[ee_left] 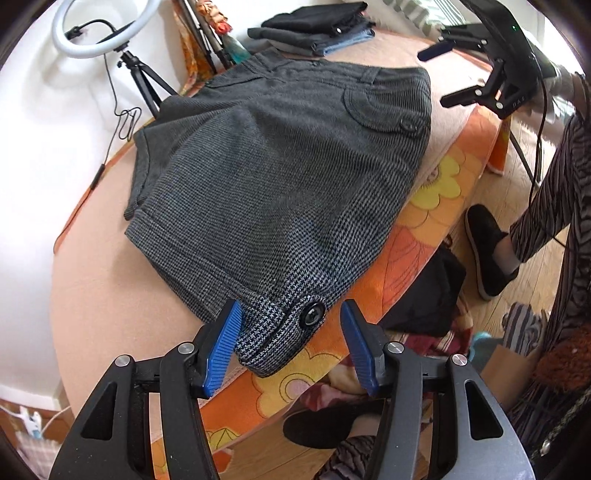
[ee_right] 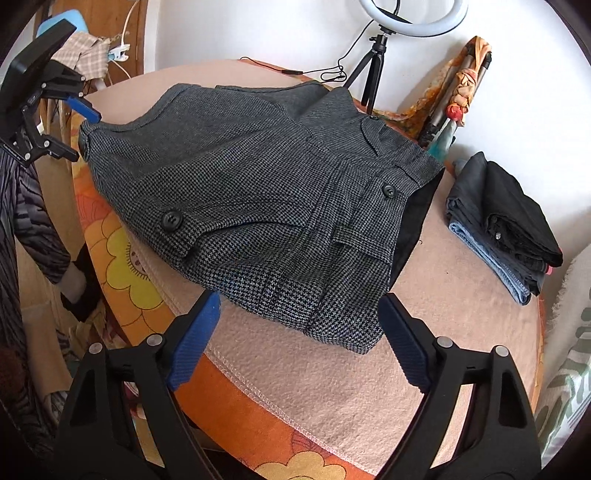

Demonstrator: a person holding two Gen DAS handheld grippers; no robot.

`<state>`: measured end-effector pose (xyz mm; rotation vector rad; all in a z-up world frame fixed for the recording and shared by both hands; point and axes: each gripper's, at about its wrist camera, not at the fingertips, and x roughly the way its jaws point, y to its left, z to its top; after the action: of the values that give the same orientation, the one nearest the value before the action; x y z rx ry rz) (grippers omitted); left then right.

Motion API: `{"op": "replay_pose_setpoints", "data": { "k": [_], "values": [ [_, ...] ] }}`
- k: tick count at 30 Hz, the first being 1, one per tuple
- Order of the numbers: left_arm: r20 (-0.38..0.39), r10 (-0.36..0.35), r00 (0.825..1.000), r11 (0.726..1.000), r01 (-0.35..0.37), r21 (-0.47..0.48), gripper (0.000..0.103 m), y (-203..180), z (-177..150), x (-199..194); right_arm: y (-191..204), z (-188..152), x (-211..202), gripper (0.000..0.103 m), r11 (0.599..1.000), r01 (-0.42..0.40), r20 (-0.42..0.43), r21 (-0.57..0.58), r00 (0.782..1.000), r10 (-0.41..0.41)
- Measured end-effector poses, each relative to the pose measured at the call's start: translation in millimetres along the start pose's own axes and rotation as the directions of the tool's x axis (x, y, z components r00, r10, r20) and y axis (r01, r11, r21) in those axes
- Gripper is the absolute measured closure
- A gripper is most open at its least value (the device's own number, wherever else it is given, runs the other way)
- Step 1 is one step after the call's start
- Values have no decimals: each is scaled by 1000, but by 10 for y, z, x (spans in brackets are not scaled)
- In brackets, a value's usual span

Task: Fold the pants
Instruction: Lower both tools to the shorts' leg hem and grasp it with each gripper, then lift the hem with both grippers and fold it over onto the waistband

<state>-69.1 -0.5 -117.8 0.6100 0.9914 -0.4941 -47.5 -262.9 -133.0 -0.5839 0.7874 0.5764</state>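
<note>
Shorts [ee_left: 280,177] — grey houndstooth, short-legged pants — are lying spread on the pink cloth [ee_right: 332,376] that is covering the flowered table [ee_left: 424,236], already doubled leg over leg by the look of it. Long axis is running from the buttoned cuff [ee_left: 291,325] at one near corner to the waistband with its pocket flap [ee_left: 384,118] at the other, along the table's front edge.

Left gripper [ee_left: 291,347] is hanging right over that cuff corner, which is overhanging the table edge slightly. Fingers are standing apart; the left blue pad [ee_left: 225,343] is touching or nearly touching the hem, the other pad is clear of the cloth, so nothing is clamped yet. The cuff button [ee_left: 312,314] is sitting between the pads.

Right gripper [ee_right: 299,332] is hovering at the opposite end, fingers wide apart, straddling the waist corner [ee_right: 347,328] from the near side — the fabric corner is lying just ahead of and between the pads, not pressed. Whether the right-hand pad is brushing the fabric I cannot tell.

Judgement: each hand is nearest its own end of the front edge, so the coming move is looking like a two-corner pinch, then carrying one end toward the other. Risk: catching only the top layer.

Stack of folded clothes [ee_right: 506,229] is sitting well apart at the far right; ring light [ee_left: 96,29] is standing behind the table.
</note>
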Motion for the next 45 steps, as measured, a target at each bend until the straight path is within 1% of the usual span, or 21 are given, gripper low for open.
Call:
{"op": "replay_pose_setpoints", "data": {
  "k": [1, 5, 8, 10, 11, 12, 14, 17, 20, 21, 22, 26, 27, 30, 33, 35, 36, 38, 40, 41, 45],
  "values": [
    [-5, 2, 1000, 1000, -2, 8, 52, -12, -5, 20, 12, 1, 28, 13, 1000, 11, -4, -13, 1000, -11],
    [-7, 16, 1000, 998, -15, 55, 52, -78, -59, 36, 76, -5, 117, 13, 996, 36, -15, -84, 999, -37],
    [-4, 9, 1000, 998, -9, 68, 52, -92, -91, 24, 145, -12, 152, 13, 991, 35, -16, -130, 999, -38],
    [3, 12, 1000, 998, -13, 69, 52, -93, -91, 32, 189, -10, 194, 14, 985, 59, -24, -160, 998, -64],
    [3, 15, 1000, 998, -15, 67, 52, -99, -90, 41, 205, -9, 223, 20, 982, 72, -32, -175, 996, -79],
    [0, 15, 1000, 998, -15, 65, 52, -96, -88, 61, 212, -5, 254, 31, 980, 76, -43, -185, 995, -86],
    [-10, 12, 1000, 998, -11, 59, 52, -96, -82, 104, 210, 3, 295, 39, 982, 58, -66, -180, 995, -71],
    [-1, 1, 1000, 999, -1, 45, 51, -84, -87, 105, 187, 36, 286, 52, 985, 50, -60, -167, 996, -61],
    [23, -10, 1000, 999, 9, 47, 42, -108, -113, 66, 172, 91, 242, 66, 989, 58, -39, -137, 997, -63],
    [25, -9, 1000, 998, 7, 54, 38, -123, -126, 68, 165, 110, 230, 69, 990, 60, -33, -128, 997, -65],
    [24, -2, 1000, 998, 1, 65, 38, -148, -140, 79, 162, 131, 223, 70, 990, 65, -27, -122, 997, -69],
    [13, 28, 1000, 995, -29, 93, 38, -211, -178, 141, 128, 226, 192, 74, 992, 87, -6, -96, 996, -88],
    [10, 35, 999, 995, -36, 93, 35, -209, -181, 149, 112, 254, 183, 75, 992, 89, 0, -86, 996, -90],
    [10, 37, 999, 998, -37, 56, 36, -135, -173, 154, 76, 315, 161, 75, 993, 94, 12, -69, 996, -93],
    [10, 37, 999, 999, -37, 24, 41, -57, -180, 160, 74, 332, 133, 75, 993, 99, 22, -62, 995, -98],
    [2, 18, 1000, 1000, -18, -7, 59, 18, -188, 180, 62, 340, 119, 75, 994, 96, 26, -51, 995, -94],
    [-1, 5, 1000, 1000, -5, -25, 71, 57, -192, 190, 57, 344, 113, 75, 994, 96, 27, -47, 995, -94],
    [30, -45, 999, 996, 47, -73, 75, 142, -195, 152, 64, 345, 94, 75, 994, 96, 30, -45, 995, -95],
    [70, -88, 994, 989, 95, -110, 87, 215, -179, 90, 57, 348, 80, 76, 994, 98, 32, -38, 995, -97],
    [94, -100, 991, 987, 111, -120, 90, 252, -168, 54, 46, 348, 74, 76, 995, 98, 33, -31, 995, -97],
    [166, -90, 982, 982, 115, -148, 92, 404, -67, -93, 1, 383, 24, 76, 995, 104, 52, 1, 993, -104]
  ]
}}
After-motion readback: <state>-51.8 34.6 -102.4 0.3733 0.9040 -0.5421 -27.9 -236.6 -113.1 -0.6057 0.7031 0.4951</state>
